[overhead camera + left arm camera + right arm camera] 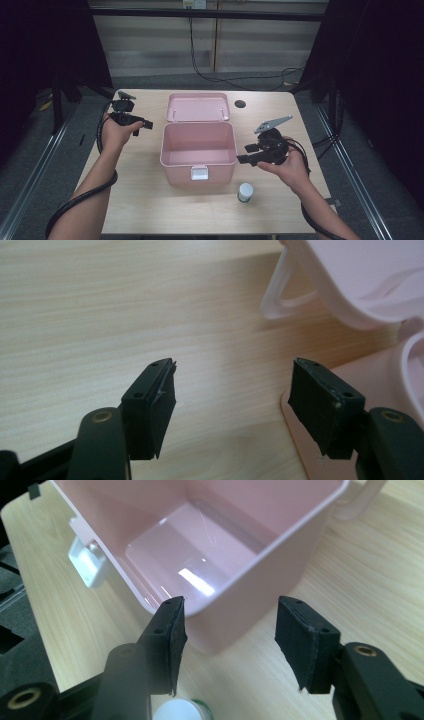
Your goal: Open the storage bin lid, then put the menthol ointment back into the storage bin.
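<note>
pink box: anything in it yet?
Empty. The pink box has its lid folded back, and the right gripper view shows a bare floor inside. The white-capped bottle stands outside, on the table.

The pink box runs off the top of the right gripper view, so its far wall and lid are cut away there. In the left gripper view the box's lid leaves the frame at the top right corner, and only part of its looped handle shows. The white-capped bottle is clipped by the bottom edge of the right gripper view. From the high view, the bottle's label is too small to read, and both forearms are cut off at the near edge.
</note>
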The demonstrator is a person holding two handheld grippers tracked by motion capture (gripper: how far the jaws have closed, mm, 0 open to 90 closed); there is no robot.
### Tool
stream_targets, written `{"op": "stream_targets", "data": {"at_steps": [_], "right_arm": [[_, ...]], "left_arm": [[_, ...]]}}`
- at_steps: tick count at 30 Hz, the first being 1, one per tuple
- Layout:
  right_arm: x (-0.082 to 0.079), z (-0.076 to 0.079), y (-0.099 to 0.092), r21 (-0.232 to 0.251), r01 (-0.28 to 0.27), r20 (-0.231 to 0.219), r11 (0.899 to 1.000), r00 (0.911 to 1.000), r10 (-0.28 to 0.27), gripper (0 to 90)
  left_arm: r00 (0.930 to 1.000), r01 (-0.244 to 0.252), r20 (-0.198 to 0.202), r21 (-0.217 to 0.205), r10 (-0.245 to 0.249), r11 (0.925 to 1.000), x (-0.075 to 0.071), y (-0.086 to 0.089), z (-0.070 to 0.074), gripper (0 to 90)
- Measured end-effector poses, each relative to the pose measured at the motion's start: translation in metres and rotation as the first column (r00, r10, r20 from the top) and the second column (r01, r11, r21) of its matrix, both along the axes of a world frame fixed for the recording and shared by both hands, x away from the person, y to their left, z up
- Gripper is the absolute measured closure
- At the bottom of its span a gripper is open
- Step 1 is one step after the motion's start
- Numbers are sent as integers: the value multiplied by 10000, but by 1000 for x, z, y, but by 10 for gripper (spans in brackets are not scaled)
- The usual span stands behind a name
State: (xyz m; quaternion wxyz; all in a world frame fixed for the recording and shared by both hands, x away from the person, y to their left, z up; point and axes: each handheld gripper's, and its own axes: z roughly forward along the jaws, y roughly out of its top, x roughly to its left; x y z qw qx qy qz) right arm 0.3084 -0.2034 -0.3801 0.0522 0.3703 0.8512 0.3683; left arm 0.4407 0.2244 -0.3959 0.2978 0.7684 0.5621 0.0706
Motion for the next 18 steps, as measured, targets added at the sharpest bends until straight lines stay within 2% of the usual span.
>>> {"op": "stream_targets", "data": {"at_steps": [11,14,18], "right_arm": [[-11,-15,-15,-165,134,-317,9998,9994,-139,406],[-13,-16,-17,-196,83,-358,9998,9993,-90,398],[-15,-19,-18,-308,74,-452,9995,9989,-88,392]], "left_arm": [[9997,248,46,-199,-247,9995,-22,7,-23,316],[9995,302,2,-145,-302,9994,-27,8,-30,314],[9996,244,173,-207,-241,9995,-34,11,-39,312]]}}
